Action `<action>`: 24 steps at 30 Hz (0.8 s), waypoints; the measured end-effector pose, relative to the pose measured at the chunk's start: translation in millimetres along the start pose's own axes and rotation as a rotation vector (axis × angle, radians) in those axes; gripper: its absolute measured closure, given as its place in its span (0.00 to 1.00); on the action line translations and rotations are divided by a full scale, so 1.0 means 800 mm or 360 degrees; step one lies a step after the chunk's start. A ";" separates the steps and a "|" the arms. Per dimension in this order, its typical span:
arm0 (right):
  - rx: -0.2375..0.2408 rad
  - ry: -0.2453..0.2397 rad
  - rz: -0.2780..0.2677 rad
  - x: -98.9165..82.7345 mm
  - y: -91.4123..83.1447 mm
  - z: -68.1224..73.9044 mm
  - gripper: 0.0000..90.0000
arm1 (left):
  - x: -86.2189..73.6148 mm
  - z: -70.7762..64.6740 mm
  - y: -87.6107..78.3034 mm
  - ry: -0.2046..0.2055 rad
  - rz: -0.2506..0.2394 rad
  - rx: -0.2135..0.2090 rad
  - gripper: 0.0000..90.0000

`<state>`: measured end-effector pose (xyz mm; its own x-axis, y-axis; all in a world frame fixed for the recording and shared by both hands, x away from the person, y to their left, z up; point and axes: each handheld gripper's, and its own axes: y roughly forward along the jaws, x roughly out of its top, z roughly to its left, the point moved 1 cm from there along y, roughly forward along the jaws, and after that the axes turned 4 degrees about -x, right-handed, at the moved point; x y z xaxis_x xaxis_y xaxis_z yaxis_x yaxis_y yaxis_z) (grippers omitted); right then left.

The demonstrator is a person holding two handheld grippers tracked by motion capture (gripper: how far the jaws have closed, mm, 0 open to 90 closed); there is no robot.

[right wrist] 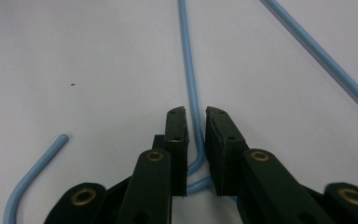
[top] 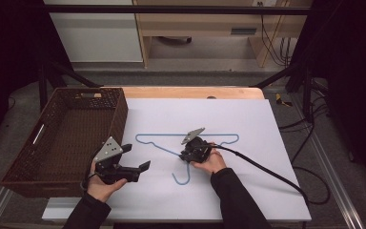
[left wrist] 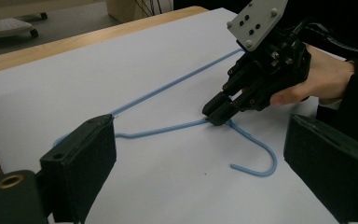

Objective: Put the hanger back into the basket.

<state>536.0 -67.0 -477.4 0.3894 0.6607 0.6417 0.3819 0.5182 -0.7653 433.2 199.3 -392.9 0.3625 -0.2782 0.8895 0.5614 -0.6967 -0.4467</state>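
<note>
The right gripper view looks down the right hand-held gripper (right wrist: 196, 116), whose jaws stand nearly shut with the blue wire of the hanger (right wrist: 193, 93) running up between them at its neck; a thin gap shows on either side of the wire, so the pads seem not quite pressed on it, and a firm hold cannot be confirmed. The step in hand looks like the grasp of the hanger at the neck, where the hook (right wrist: 28, 177) meets the shoulders. The next move likely calls for closing the last bit on the thin wire and lifting it off the surface (top: 248, 191) without letting it swivel, perhaps toward the basket (top: 62, 138) at the left. The left gripper view shows the same gripper (left wrist: 219, 114) from the side, tips down on the wire just above the hook (left wrist: 256, 158), the hand (left wrist: 317, 79) behind it. It also shows the left gripper's own jaws wide apart with nothing between them. The high view gives the layout that the close views lack: the hanger (top: 171, 139) flat on the white surface, hook toward the person, the left hand-held gripper (top: 136, 160) hovering open between hanger and basket, and the right gripper (top: 190, 153) at the neck.
</note>
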 end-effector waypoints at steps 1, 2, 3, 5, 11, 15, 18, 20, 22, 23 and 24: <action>-0.0007 -0.0015 0.0012 0.001 0.000 0.001 0.89 | 0.000 0.000 0.000 0.0001 0.0003 0.0001 0.10; -0.0004 -0.0012 0.0017 0.001 0.000 0.001 0.89 | 0.000 0.000 0.000 0.0001 0.0004 0.0001 0.10; 0.0001 -0.0007 0.0025 0.002 0.000 0.001 0.90 | 0.000 0.000 0.001 0.0001 0.0006 0.0000 0.10; -0.0001 0.0005 0.0048 0.003 0.000 0.001 0.93 | 0.000 0.000 0.001 0.0003 0.0008 0.0001 0.10; 0.0006 -0.0056 0.0094 0.008 0.001 0.001 0.96 | 0.000 0.000 0.002 0.0006 0.0014 0.0000 0.10; 0.0025 -0.0065 0.0099 0.009 0.001 0.000 0.97 | 0.000 0.000 0.002 0.0010 0.0017 0.0001 0.10; 0.0033 -0.0065 0.0088 0.008 0.000 -0.001 0.97 | 0.000 0.000 0.002 0.0016 0.0019 0.0002 0.10; 0.0058 -0.0080 0.0082 0.008 -0.001 -0.003 0.97 | 0.000 0.000 0.002 0.0021 0.0022 0.0007 0.10; 0.0081 -0.0051 0.0071 0.009 -0.003 -0.002 0.97 | 0.001 0.001 0.002 0.0021 0.0025 0.0010 0.10; 0.0101 -0.0057 0.0063 0.010 -0.005 -0.003 0.97 | 0.001 0.001 0.002 0.0021 0.0024 0.0010 0.10; 0.0111 -0.0056 0.0050 0.011 -0.007 -0.003 0.97 | 0.001 0.001 0.002 0.0022 0.0025 0.0010 0.10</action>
<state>539.5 -65.8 -467.3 0.3704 0.6952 0.6160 0.3103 0.5324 -0.7875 435.2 198.4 -392.9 0.3609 -0.2983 0.8836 0.5603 -0.6881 -0.4612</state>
